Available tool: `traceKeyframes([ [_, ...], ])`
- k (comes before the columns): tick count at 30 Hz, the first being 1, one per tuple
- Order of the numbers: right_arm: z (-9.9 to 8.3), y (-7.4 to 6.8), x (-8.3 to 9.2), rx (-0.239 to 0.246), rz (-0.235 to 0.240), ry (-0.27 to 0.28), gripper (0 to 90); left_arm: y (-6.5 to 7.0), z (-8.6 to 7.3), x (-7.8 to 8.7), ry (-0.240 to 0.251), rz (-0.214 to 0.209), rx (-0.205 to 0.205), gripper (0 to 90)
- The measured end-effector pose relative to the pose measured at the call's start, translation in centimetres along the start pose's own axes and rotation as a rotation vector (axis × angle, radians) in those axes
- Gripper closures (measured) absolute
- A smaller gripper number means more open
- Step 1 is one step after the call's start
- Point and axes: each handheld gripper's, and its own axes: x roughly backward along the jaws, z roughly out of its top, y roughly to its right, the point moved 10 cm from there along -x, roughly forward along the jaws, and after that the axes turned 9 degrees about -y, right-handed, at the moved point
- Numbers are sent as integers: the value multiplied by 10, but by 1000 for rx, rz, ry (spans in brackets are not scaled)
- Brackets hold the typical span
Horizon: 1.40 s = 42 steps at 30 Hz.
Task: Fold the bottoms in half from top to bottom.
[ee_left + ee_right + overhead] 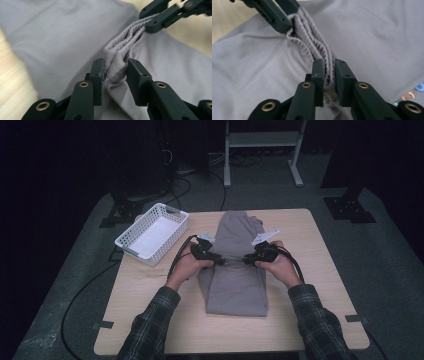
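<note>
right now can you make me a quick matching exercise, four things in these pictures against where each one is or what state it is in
Things:
1. white basket
2. grey garment
3. left gripper
4. right gripper

States or places:
A. folded, lying along the middle of the table
B. jaws tight on the bunched ribbed band
C. at the table's far left corner
D. jaws apart around a fold of cloth, a gap at one pad

Pairs: 1-C, 2-A, 3-D, 4-B

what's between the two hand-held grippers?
A bunched, ribbed band of the folded grey fabric garment spans from the left hand-held gripper to the right hand-held gripper, seen in both gripper views.
</note>
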Motion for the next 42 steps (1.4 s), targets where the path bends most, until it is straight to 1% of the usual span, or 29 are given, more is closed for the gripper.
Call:
traceKeyframes([
  [4, -1, 13, -3, -38, -51, 13, 736, -17, -1, 1, 11, 75, 17, 633],
  [6, -2, 20, -2, -49, -84, 17, 719, -21, -2, 3, 16, 93, 28, 630],
  [7, -2, 25, 0, -56, -114, 22, 706, -23, -2, 4, 25, 104, 32, 622],
  [9, -2, 31, 6, -65, -152, 42, 684, -24, 0, 8, 47, 110, 33, 601],
  [12, 1, 37, 16, -89, -178, 83, 651, -22, 5, 13, 102, 108, 3, 581],
  [13, 2, 37, 19, -87, -169, 94, 641, -20, 7, 15, 121, 101, 5, 579],
  [15, 2, 33, 24, -77, -156, 105, 630, -18, 6, 20, 133, 103, -8, 602],
  [16, 2, 30, 26, -66, -142, 100, 630, -18, 6, 20, 133, 103, -8, 601],
  [17, 1, 26, 27, -65, -124, 98, 630, -17, 2, 22, 112, 102, 1, 579],
  [18, 1, 25, 28, -67, -123, 95, 625, -17, 0, 23, 100, 107, 2, 554],
  [19, 1, 21, 29, -63, -106, 97, 616, -16, -2, 24, 94, 108, -6, 547],
  [20, 0, 17, 29, -59, -89, 99, 603, -14, -3, 25, 99, 100, -3, 549],
  [21, 0, 17, 29, -59, -89, 99, 603, -14, -3, 25, 99, 100, -3, 553],
  [22, -2, 12, 30, -44, -71, 97, 589, -12, -5, 28, 109, 93, -6, 549],
  [23, -3, 10, 30, -45, -70, 95, 588, -11, -7, 29, 106, 100, -8, 544],
  [25, -7, 8, 30, -39, -70, 92, 569, -10, -10, 32, 122, 123, -15, 529],
  [28, -12, 3, 32, -30, -63, 98, 582, -5, -15, 35, 123, 130, -43, 536],
  [30, -15, -3, 34, -30, -46, 114, 576, -2, -17, 35, 128, 122, -41, 556],
  [31, -16, -6, 35, -30, -44, 121, 575, 3, -20, 36, 124, 100, -37, 562],
  [32, -17, -7, 35, -33, -44, 127, 571, 6, -22, 36, 117, 93, -41, 560],
  [33, -19, -10, 36, -33, -44, 133, 564, 9, -24, 36, 105, 92, -60, 555],
  [34, -21, -13, 36, -30, -46, 135, 563, 9, -24, 36, 105, 92, -60, 559],
  [35, -24, -16, 36, -23, -44, 128, 566, 15, -27, 37, 93, 80, -71, 558],
  [36, -24, -16, 36, -23, -44, 128, 566, 15, -27, 37, 93, 80, -71, 555],
  [37, -27, -21, 38, -17, -35, 135, 584, 22, -30, 38, 84, 65, -81, 561],
  [39, -30, -25, 41, -9, -31, 141, 595, 29, -33, 40, 87, 53, -97, 561],
  [40, -30, -25, 41, -9, -31, 141, 595, 29, -33, 40, 87, 53, -97, 559],
  [41, -32, -27, 42, 0, -32, 138, 596, 33, -36, 41, 82, 46, -108, 559],
  [42, -36, -32, 44, -8, -19, 145, 590, 38, -41, 43, 75, 42, -123, 544],
])
